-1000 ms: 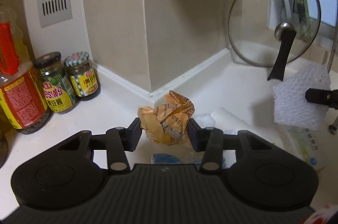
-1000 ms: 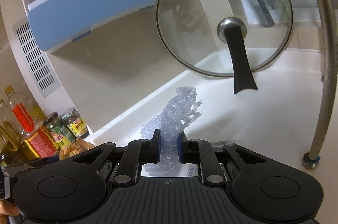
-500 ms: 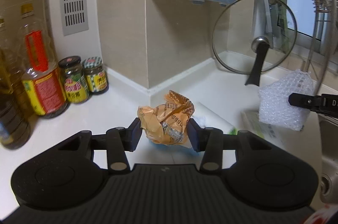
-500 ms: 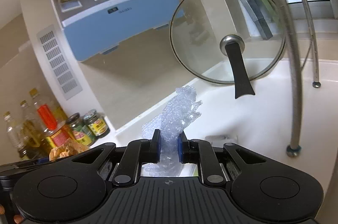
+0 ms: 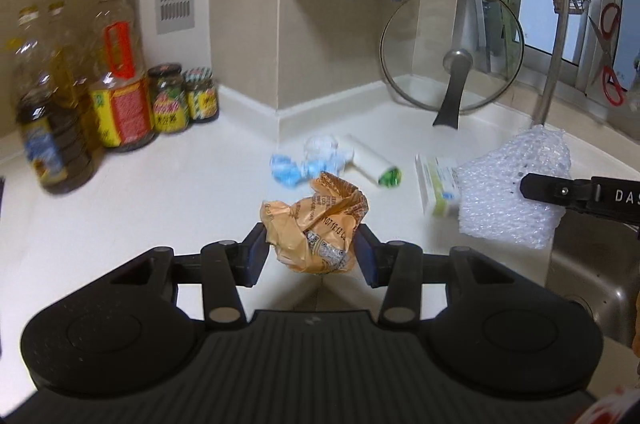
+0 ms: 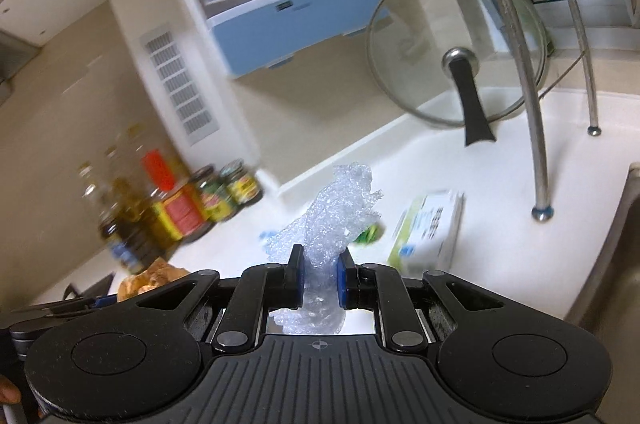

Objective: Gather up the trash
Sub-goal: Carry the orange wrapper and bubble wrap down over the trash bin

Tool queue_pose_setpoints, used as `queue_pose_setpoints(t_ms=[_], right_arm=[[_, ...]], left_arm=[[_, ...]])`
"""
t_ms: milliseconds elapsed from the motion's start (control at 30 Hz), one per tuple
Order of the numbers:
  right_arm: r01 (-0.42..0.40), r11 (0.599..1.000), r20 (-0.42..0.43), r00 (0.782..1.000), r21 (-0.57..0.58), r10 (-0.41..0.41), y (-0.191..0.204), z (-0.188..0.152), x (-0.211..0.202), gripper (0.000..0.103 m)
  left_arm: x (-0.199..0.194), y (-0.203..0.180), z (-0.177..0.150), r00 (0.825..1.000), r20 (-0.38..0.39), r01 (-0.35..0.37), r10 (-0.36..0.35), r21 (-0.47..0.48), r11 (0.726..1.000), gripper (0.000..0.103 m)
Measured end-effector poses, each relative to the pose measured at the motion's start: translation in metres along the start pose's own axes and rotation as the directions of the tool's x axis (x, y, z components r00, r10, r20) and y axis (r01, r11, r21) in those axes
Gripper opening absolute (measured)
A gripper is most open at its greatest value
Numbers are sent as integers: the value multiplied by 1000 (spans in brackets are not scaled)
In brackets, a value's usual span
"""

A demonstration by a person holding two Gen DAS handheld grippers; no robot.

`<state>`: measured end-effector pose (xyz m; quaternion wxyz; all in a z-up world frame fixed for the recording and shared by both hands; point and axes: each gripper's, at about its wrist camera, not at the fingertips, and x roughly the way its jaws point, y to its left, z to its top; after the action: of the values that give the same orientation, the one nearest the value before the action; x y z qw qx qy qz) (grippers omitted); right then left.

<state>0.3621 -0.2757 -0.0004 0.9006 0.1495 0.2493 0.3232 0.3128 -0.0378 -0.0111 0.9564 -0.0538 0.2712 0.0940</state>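
Note:
My left gripper is shut on a crumpled orange wrapper, held off the white counter. My right gripper is shut on a piece of clear bubble wrap; in the left wrist view that bubble wrap hangs at the right from the other gripper's finger. Left on the counter are a crumpled blue-and-white wrapper, a white tube with a green cap and a small white-and-green carton, also the carton in the right wrist view.
Oil bottles and two jars stand at the back left. A glass pot lid leans in the corner. A steel dish rack leg stands on the counter, and a steel sink lies at the right.
Both grippers have pulled back and risen from the counter corner with their loads, so more of the counter, the bottles and the remaining litter has come into view.

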Motion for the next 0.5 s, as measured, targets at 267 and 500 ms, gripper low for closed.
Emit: queue_pose_setpoints(t_ms=[267,500], right_arm=[[-73,996,-96,993,-57,68,29,-44,-24,16],[-116,987,-191,977,-109,94,47,-85,-26,16]], left_arm=[[-40,-2,-45,998,-53,-36,34,-33,999,43],[-60,1,-81,992,-111,-66,61,-45,997,43]])
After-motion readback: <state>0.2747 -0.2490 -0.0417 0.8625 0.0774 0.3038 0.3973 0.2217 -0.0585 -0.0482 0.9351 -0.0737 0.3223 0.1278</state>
